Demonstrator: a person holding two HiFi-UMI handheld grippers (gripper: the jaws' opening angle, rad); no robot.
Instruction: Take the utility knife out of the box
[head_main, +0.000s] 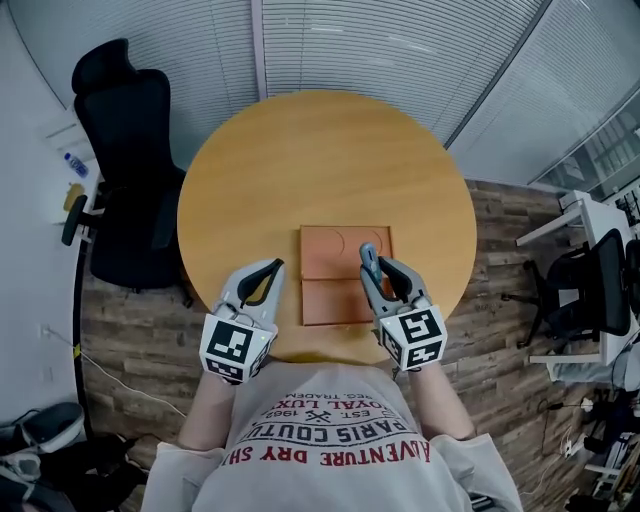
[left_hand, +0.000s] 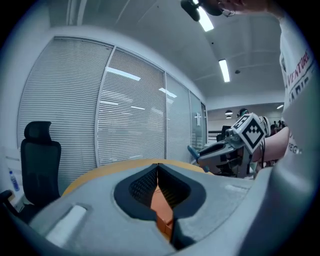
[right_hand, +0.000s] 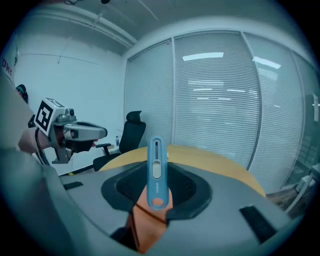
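Right gripper (right_hand: 156, 175): I held the blue utility knife (right_hand: 156, 155) clamped above the box (head_main: 322, 300).
Left gripper (left_hand: 158, 170): my jaws met, empty.

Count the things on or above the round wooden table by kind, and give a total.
grippers: 2 (left gripper, right gripper)
utility knife: 1, blue, held in the right gripper
box: 1, orange, lying on the table
Total: 4
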